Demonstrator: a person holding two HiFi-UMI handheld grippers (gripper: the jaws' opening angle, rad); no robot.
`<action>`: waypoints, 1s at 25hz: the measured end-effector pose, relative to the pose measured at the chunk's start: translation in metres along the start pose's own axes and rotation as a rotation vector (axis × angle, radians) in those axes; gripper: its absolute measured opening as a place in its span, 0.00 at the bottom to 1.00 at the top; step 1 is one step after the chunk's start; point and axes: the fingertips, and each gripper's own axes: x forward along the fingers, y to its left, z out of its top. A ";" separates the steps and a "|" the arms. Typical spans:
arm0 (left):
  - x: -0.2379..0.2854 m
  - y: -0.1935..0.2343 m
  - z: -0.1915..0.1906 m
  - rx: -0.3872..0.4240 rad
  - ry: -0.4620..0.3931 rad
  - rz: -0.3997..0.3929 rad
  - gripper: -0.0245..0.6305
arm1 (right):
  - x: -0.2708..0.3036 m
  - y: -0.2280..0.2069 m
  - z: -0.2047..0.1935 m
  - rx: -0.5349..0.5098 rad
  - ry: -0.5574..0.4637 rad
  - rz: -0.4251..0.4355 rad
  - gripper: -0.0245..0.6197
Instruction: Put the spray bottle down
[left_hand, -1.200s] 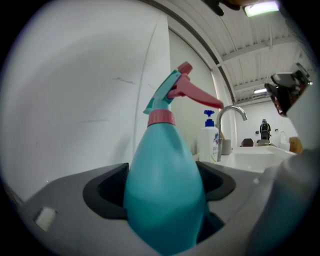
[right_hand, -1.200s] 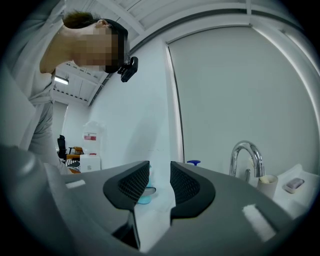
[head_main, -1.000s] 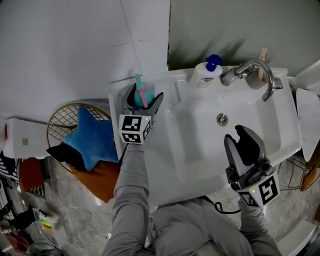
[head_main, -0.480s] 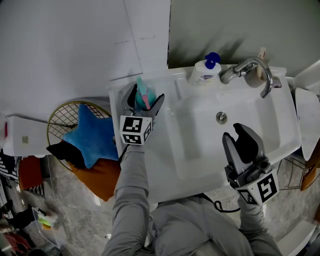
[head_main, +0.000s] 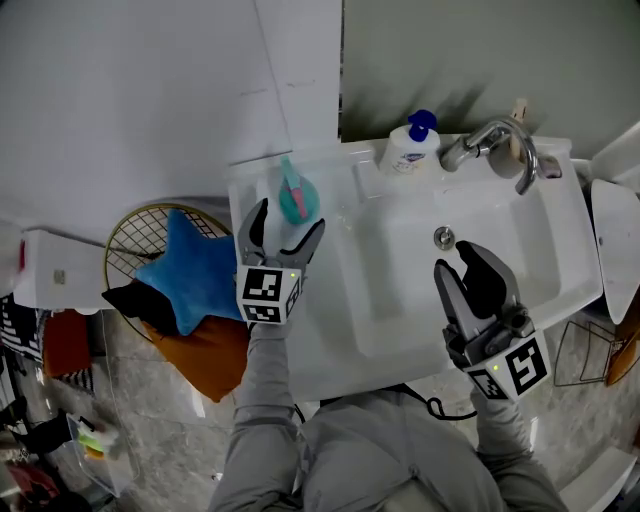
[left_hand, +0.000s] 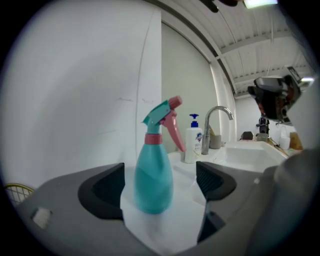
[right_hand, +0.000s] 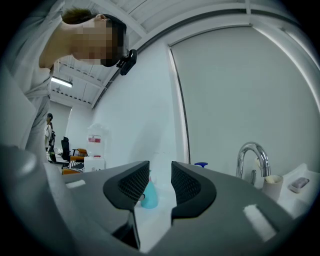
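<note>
The teal spray bottle (head_main: 296, 197) with a pink trigger stands upright on the white sink's (head_main: 330, 340) back-left ledge. My left gripper (head_main: 286, 228) is open just in front of it, its jaws spread wide and touching nothing. In the left gripper view the spray bottle (left_hand: 154, 175) stands free on the ledge, just past the left gripper (left_hand: 160, 178) tips. My right gripper (head_main: 458, 262) hangs over the basin's front right with a narrow gap between its jaws and nothing in them. The right gripper view shows that right gripper (right_hand: 160, 181) and the spray bottle (right_hand: 149, 196) far off.
A white soap pump bottle (head_main: 408, 148) with a blue top stands beside the chrome faucet (head_main: 497, 140) at the back rim. The drain (head_main: 444, 237) lies in the basin. Left of the sink a wire basket (head_main: 122, 240) holds a blue star cushion (head_main: 190, 282).
My left gripper, earlier closed around the spray bottle, has opened and drawn back toward the person. The bottle now stands alone on the ledge. The right gripper shifted slightly left.
</note>
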 end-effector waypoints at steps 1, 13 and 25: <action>-0.009 -0.002 0.003 0.000 -0.014 0.005 0.76 | 0.001 0.002 0.000 0.001 -0.002 0.005 0.24; -0.131 -0.044 0.089 0.076 -0.186 0.011 0.76 | 0.008 0.027 -0.002 0.025 0.000 0.059 0.24; -0.218 -0.050 0.115 0.093 -0.249 0.120 0.76 | 0.004 0.042 -0.004 0.034 0.029 0.049 0.24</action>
